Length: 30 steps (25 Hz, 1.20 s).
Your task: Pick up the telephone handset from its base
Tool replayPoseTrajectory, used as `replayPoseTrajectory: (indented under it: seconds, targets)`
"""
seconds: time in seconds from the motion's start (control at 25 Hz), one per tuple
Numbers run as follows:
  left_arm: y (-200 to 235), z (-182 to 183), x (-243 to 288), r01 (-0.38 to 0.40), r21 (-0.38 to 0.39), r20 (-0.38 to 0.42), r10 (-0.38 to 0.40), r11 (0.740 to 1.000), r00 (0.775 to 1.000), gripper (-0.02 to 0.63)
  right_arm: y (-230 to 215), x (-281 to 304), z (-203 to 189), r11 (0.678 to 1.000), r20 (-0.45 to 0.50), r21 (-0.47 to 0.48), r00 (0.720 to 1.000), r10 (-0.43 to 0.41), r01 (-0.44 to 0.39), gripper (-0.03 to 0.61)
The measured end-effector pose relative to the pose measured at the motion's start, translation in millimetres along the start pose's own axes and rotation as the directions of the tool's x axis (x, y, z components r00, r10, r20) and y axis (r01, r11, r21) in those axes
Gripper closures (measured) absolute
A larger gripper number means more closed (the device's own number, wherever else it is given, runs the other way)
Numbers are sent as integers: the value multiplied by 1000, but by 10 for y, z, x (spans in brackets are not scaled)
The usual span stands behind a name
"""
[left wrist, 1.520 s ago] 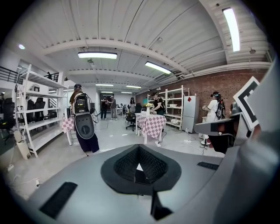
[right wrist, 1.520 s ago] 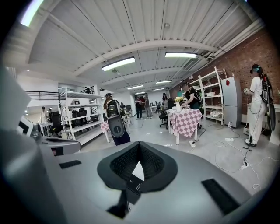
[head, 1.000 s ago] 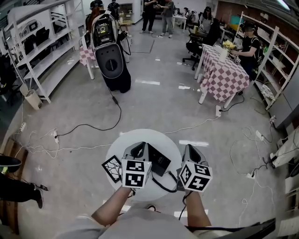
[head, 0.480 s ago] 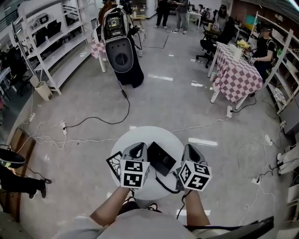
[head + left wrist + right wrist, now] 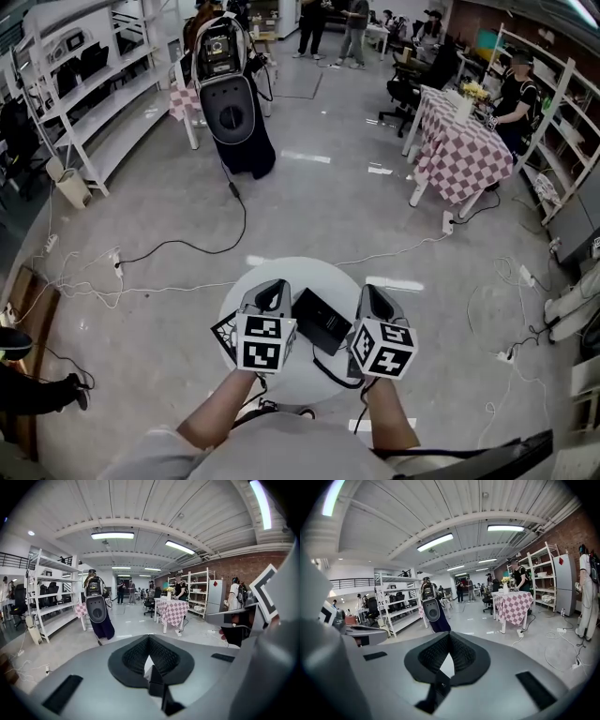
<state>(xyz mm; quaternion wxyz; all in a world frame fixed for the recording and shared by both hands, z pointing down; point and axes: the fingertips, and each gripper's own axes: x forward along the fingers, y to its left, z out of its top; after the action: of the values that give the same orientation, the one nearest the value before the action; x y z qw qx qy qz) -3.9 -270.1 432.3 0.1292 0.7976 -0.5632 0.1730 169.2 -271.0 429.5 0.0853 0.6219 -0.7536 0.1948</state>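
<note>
**Head view, with both gripper views.** The left gripper (image 5: 274, 289) and the right gripper (image 5: 369, 292) are held side by side over a round white table (image 5: 309, 272). The jaws of each meet at the tips, leaving only a small tear-shaped gap behind them, and neither grips anything.

The black telephone (image 5: 322, 320) lies on the table between the two grippers, just beside each. Its handset and base cannot be told apart at this size. A black cord (image 5: 330, 367) curves from it toward the table's near edge. A black-and-white patterned card (image 5: 225, 336) lies by the left gripper.

Surroundings:
- a glossy grey floor (image 5: 328, 206) strewn with cables
- white shelving racks (image 5: 84, 103) holding dark objects
- a red-and-white checked tablecloth (image 5: 459, 141)
- a tall black-and-grey machine (image 5: 230, 103)
</note>
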Motion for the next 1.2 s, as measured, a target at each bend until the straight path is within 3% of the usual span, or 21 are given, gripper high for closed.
replayPoseTrajectory:
  seconds: [0.6,1.2]
  targets:
    - [123,-114,50,73,-52,4,-73,996,997,603,83,-133,-71,997,-6,-26,997,-77,77,554]
    - [-77,-746,32,114,-117,-98,-126,987,987,603,-1,-268,-496,994,-92,-30,990,-105,103,554]
